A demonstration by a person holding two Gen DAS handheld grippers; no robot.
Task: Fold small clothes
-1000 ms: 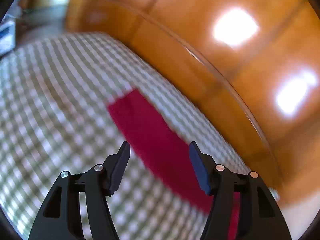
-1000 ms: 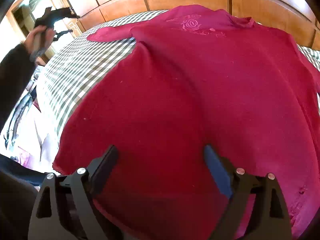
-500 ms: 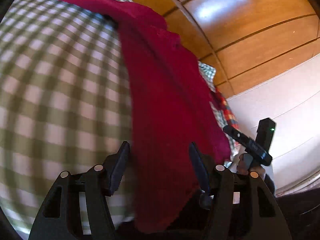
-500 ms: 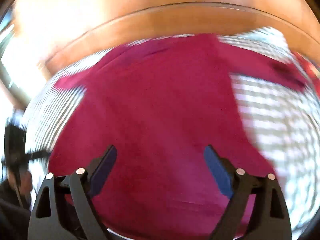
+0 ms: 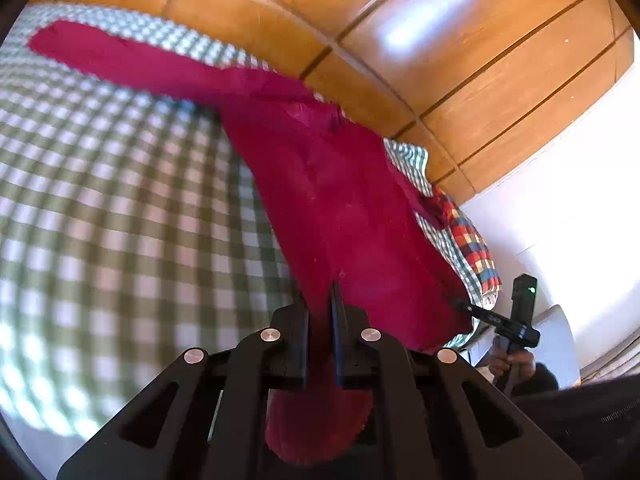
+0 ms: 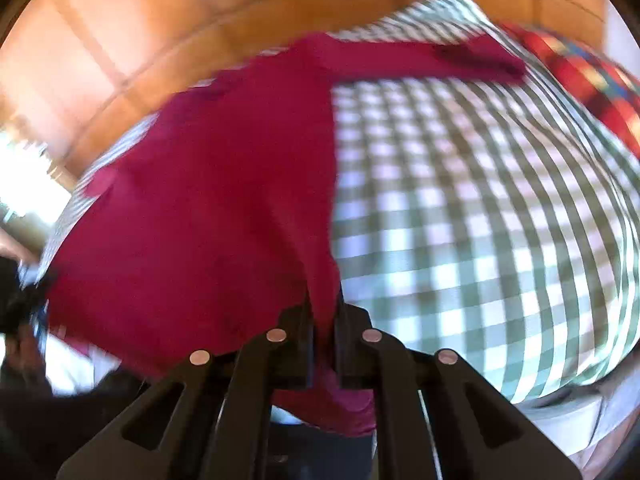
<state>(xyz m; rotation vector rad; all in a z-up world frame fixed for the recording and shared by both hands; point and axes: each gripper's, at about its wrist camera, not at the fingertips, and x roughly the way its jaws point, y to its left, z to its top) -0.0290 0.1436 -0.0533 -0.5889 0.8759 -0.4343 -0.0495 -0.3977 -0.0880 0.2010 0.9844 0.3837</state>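
A crimson long-sleeved knit top (image 5: 340,200) lies spread on a green-and-white checked bedsheet (image 5: 120,220). The left gripper (image 5: 319,312) and right gripper (image 6: 324,320) are each closing on a bottom corner, fabric pinched between the jaws. The right view is blurred; only the left shows a red-and-blue plaid cloth (image 5: 468,236) clearly

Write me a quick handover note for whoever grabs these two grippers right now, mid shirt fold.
Left gripper: jaws closing, red shirt hem between them.
Right gripper: jaws closing on the hem at the other bottom corner.
The shirt lies spread on the checked bedcover, sleeves out to both sides, collar toward the wooden headboard.
Done: both bottom corners taken.
Left: every fold. Probably carry the hem up toward the collar first.
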